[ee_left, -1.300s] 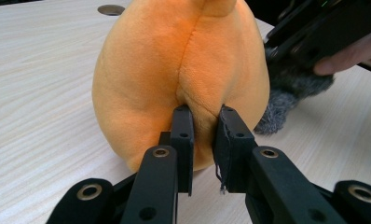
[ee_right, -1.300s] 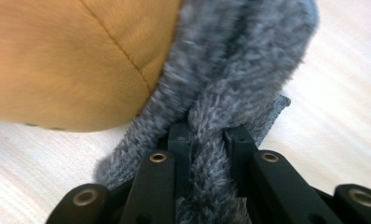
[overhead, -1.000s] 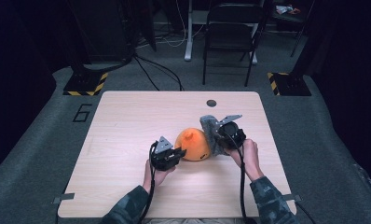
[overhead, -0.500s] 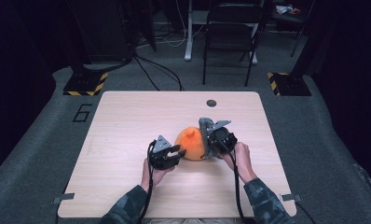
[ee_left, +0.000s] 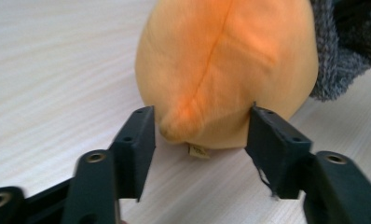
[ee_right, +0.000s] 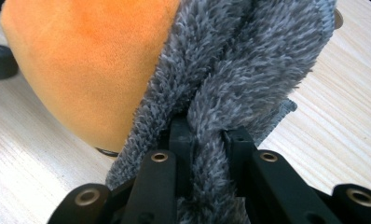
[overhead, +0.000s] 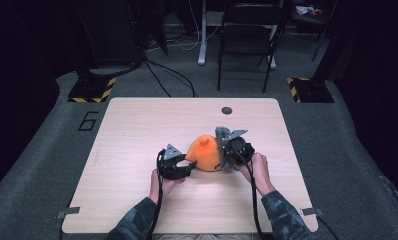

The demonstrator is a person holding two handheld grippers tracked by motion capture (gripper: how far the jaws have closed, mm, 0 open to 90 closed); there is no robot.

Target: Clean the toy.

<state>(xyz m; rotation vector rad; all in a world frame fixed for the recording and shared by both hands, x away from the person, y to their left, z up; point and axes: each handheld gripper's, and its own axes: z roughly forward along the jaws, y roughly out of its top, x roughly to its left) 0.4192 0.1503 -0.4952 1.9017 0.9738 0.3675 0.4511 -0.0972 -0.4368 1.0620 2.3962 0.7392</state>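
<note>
Fuzzy grey cloth (ee_right: 249, 70) beside smooth, rounded orange plush (ee_left: 221, 65)

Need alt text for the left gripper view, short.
An orange plush toy lies on a light wooden table, its near end between the open black jaws of the left gripper. Grey fuzzy fabric covers the toy's far right side.

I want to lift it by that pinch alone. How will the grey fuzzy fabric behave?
The grey fuzzy fabric probably is floppy: it bunches in folds where the right tool pinches it. It looks light, and its fuzzy pile should resist slipping. Pulled, it would likely stretch and drag the orange plush toy, not lift it cleanly.
</note>
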